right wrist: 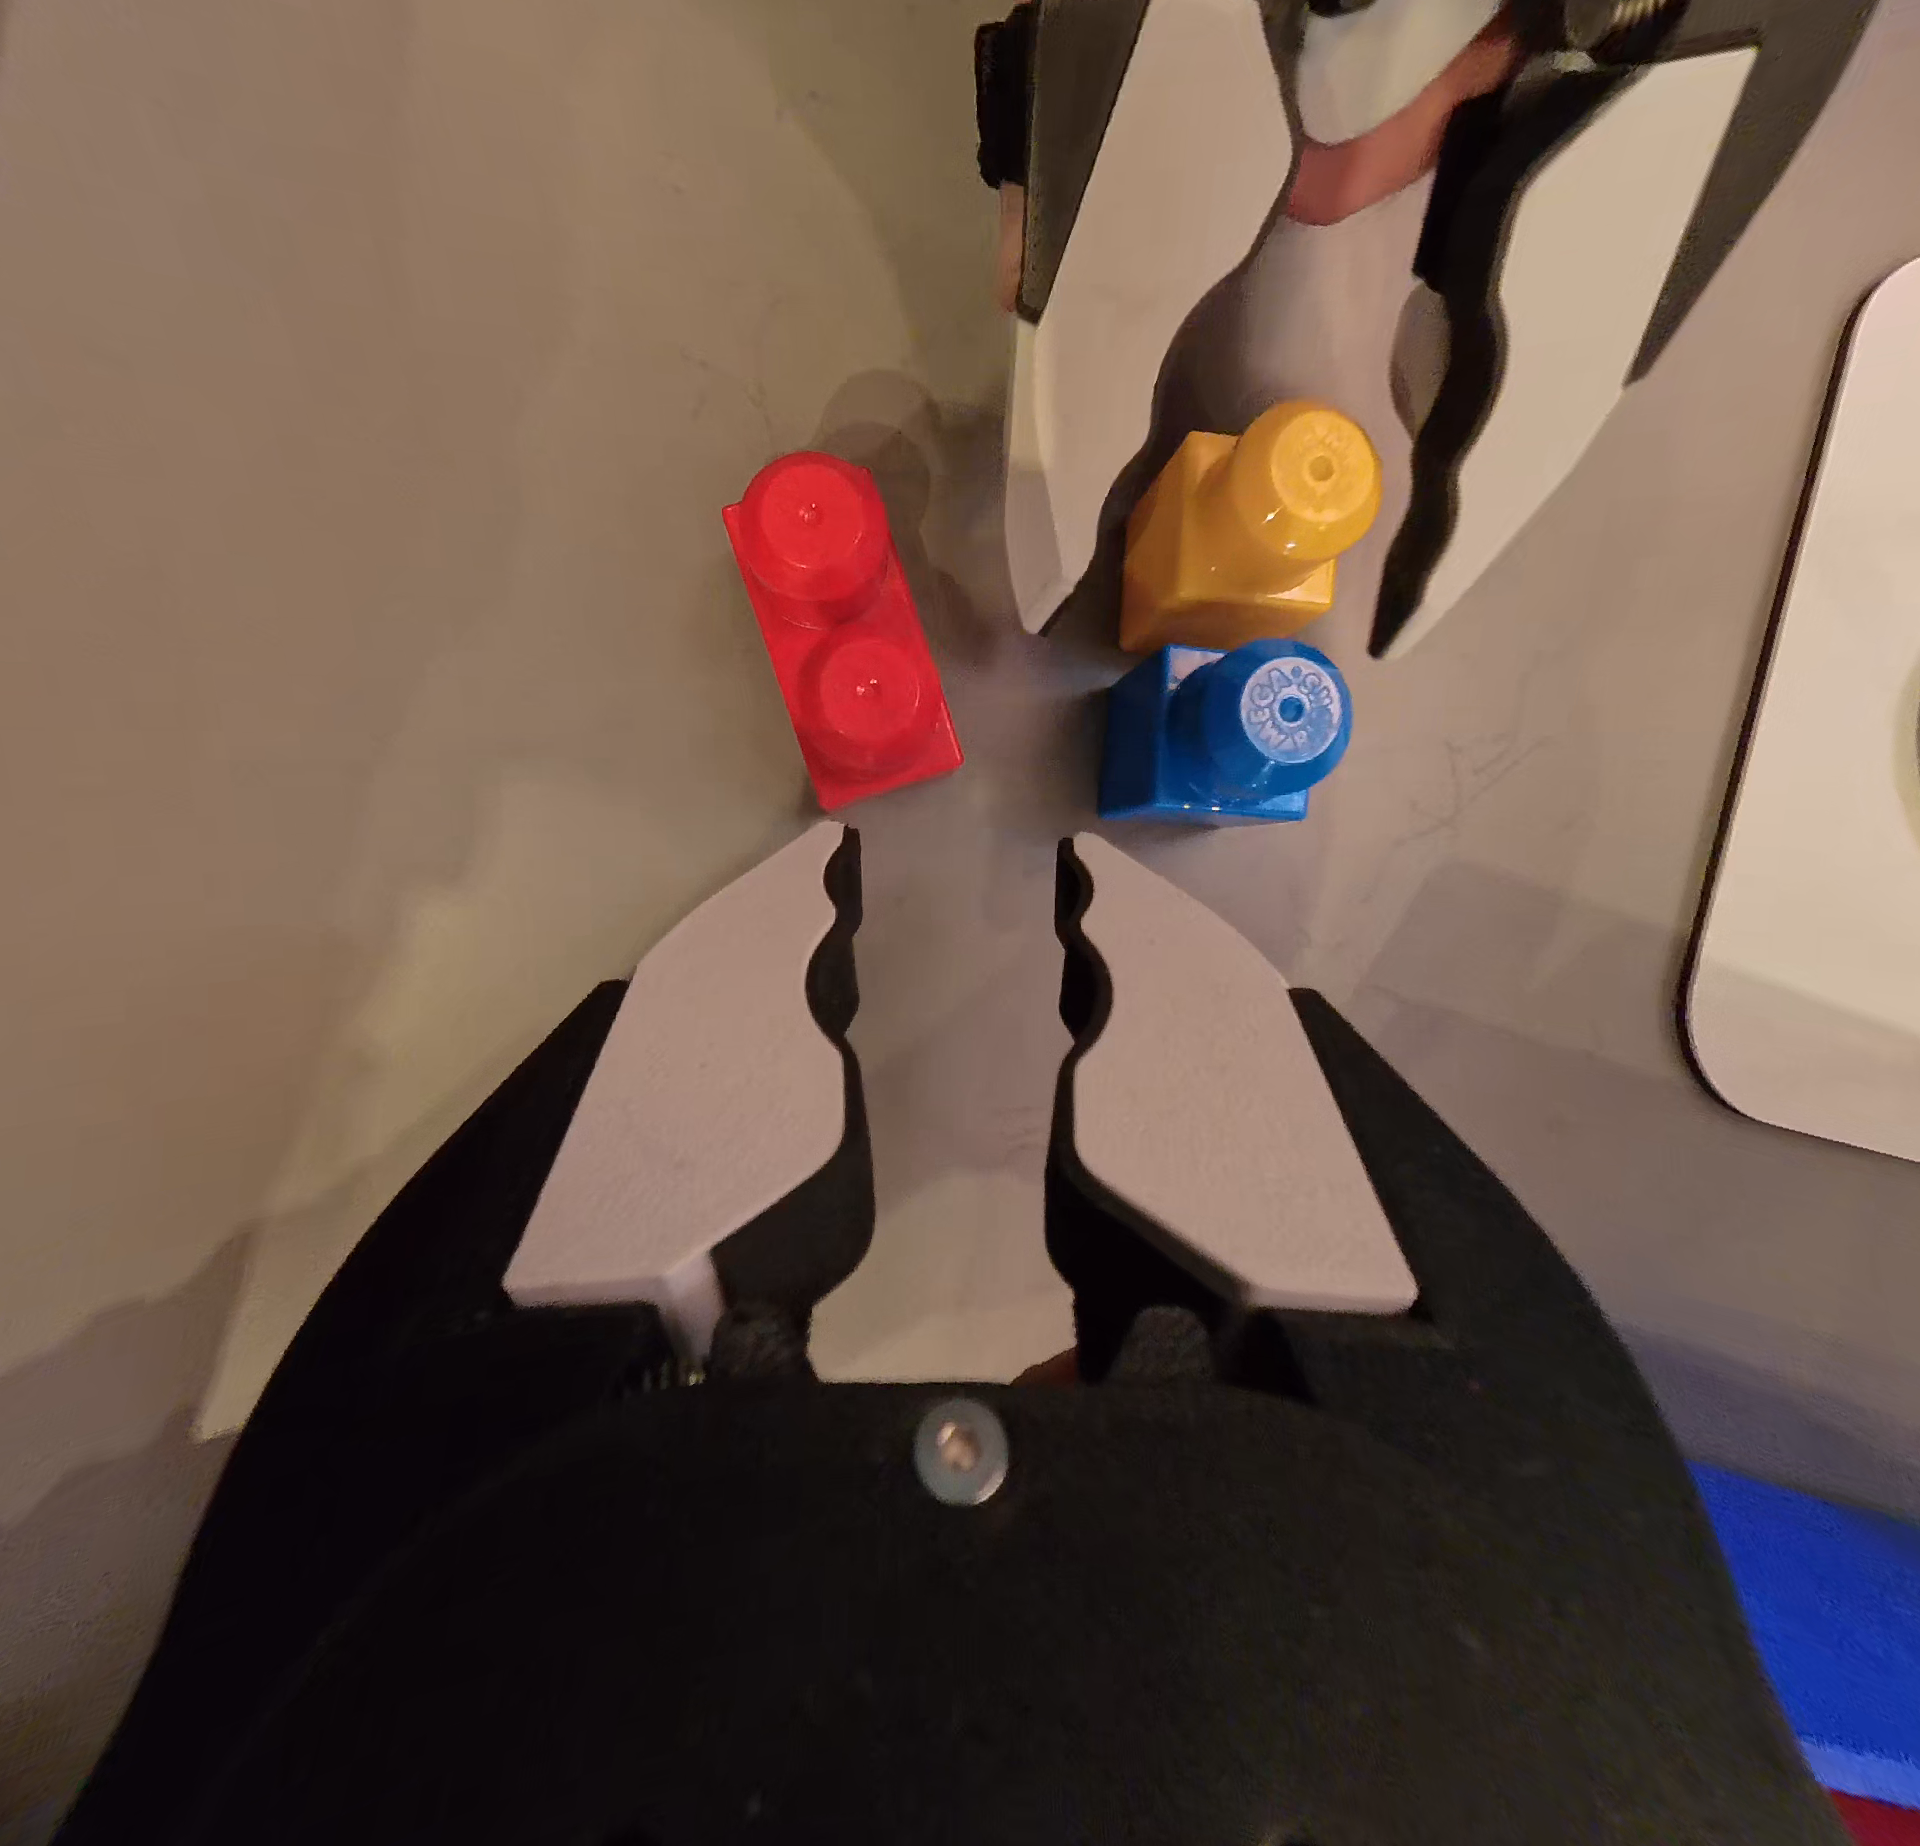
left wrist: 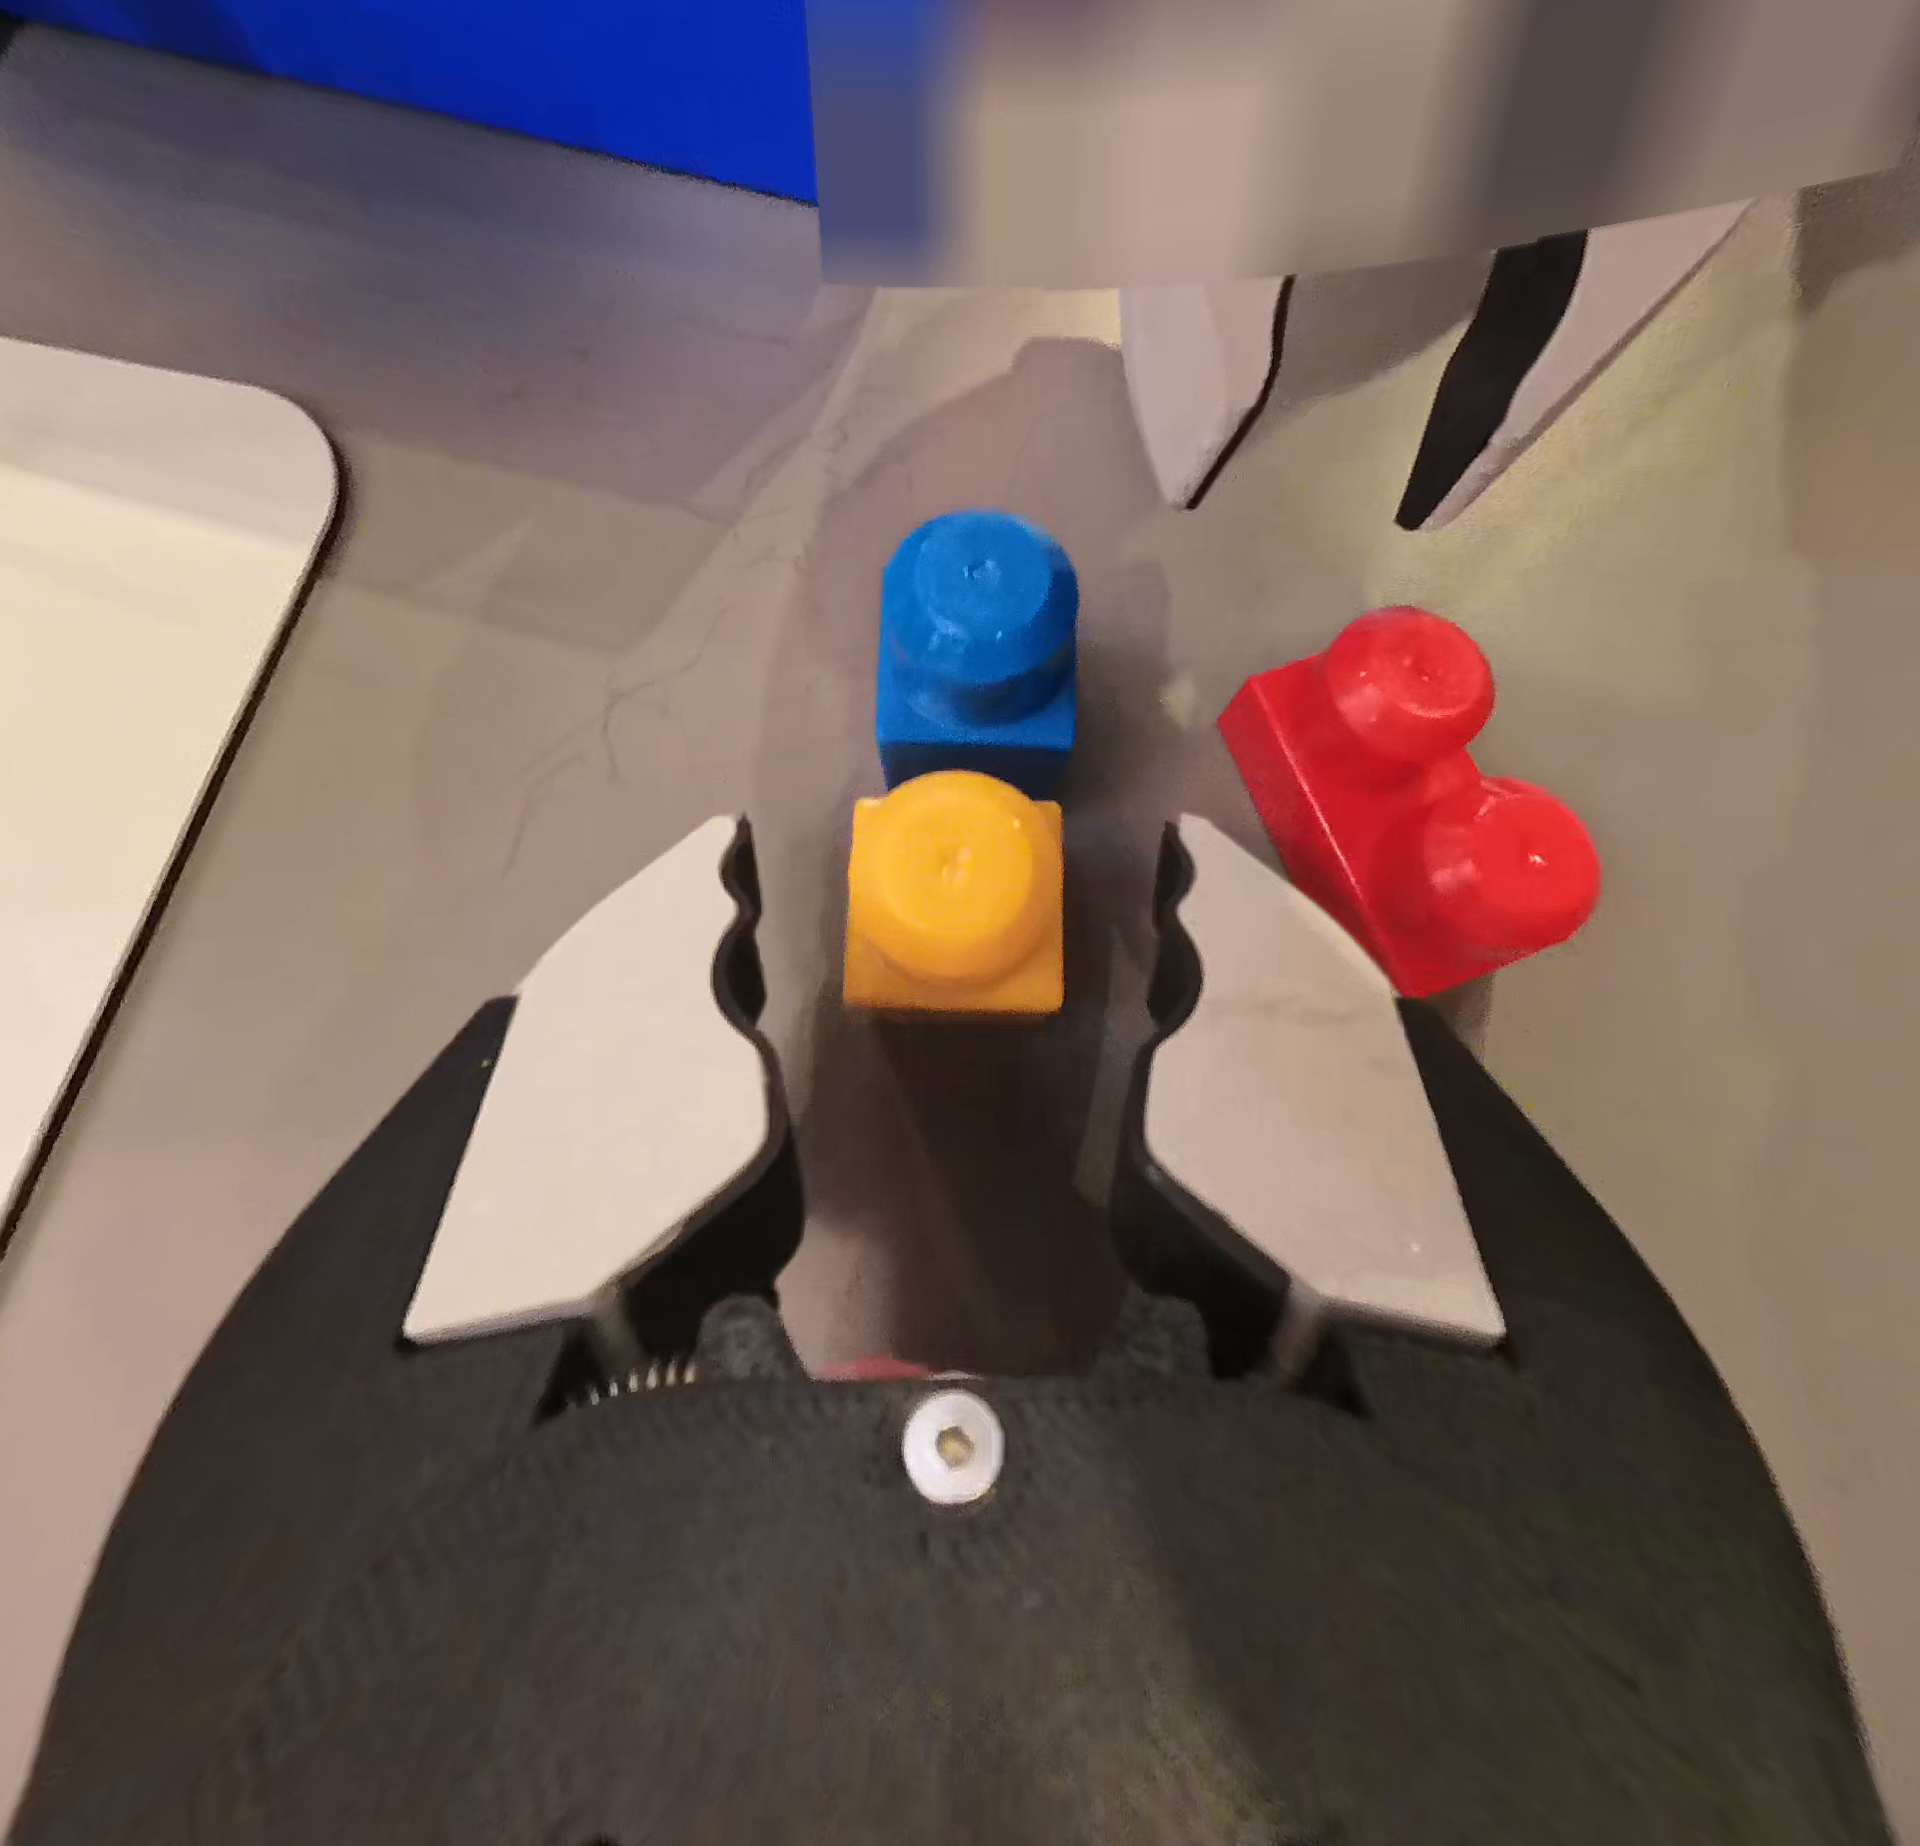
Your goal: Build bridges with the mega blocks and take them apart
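You look down on a matte grey surface (right wrist: 312,446) with faint hairline scratches and soft overlapping shadows under warm light. A white board (left wrist: 114,653) with a rounded corner lies on it, and beyond the board sits something bright blue (left wrist: 468,40).

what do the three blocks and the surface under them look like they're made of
Red block, yellow block and blue block: probably moulded plastic, glossy, given the bright highlights on their studs and the uniform colour. Table: a smooth matt grey top, faintly scuffed; laminate or painted board, the look leaves that open.
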### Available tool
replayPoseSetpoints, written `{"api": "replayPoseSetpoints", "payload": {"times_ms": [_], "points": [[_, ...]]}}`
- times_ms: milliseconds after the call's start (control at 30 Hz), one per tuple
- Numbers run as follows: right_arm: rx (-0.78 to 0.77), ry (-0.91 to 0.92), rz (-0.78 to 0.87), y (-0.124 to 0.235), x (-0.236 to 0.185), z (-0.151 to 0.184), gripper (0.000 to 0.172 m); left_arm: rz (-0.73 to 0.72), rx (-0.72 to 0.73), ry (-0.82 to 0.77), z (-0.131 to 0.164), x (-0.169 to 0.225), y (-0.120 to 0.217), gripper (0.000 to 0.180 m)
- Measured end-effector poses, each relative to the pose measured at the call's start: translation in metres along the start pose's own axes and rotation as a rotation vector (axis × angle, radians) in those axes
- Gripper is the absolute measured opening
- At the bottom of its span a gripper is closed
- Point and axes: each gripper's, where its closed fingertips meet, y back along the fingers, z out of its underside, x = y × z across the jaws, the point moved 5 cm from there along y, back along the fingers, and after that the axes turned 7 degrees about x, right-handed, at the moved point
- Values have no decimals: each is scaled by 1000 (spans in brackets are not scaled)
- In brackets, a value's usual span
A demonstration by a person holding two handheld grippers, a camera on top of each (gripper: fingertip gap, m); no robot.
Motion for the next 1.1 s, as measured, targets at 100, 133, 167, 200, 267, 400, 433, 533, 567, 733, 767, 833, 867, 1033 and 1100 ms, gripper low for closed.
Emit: {"api": "replayPoseSetpoints", "payload": {"times_ms": [100, 133, 167, 200, 267, 400, 433, 533, 567, 733, 767, 833, 867, 1033, 1100], "points": [[-3, 0, -5, -2, -1, 0, 36, -8, 18, -3, 1, 2, 1, 61], [-4, 1, -6, -2, -1, 0, 36, -16, 32, -9, 0, 3, 1, 57], [-4, 3, -6, -2, -2, 0, 36, -21, 34, -14, 0, 3, 2, 55], [-4, 4, -6, -2, -2, -1, 36, -25, 26, -17, 0, 3, 1, 54], [-3, 5, -4, -1, -2, -1, 36, -33, 25, -50, 0, 2, 1, 52], [0, 4, -1, 1, -1, -1, 36, -24, -34, -67, 4, 1, -5, 52], [0, 4, -1, 0, -1, -1, 36, -19, -58, -78, 6, 3, -7, 44], [-1, 7, -2, 0, -2, -2, 36, -30, -58, -86, 5, 3, -7, 41], [-1, 6, -2, 0, -2, -2, 36, -47, -57, -85, 6, 1, -6, 41], [5, 2, 1, 0, -1, -2, 36, -92, 47, -11, 1, -8, 10, 41], [11, 0, 6, 1, 0, -3, 36, -94, 96, 24, -3, -10, 17, 41], [50, -11, 14, 4, 2, -7, 36, -60, 282, 117, -15, -10, 36, 41], [80, -18, 34, 6, 4, -10, 36, -23, 396, 192, -21, -9, 47, 41], [330, 12, 359, 31, 32, -42, 37, 212, 883, 561, -43, -4, 86, 41], [419, 35, 441, 39, 34, -56, 37, 258, 953, 619, -48, 2, 86, 41]]}}
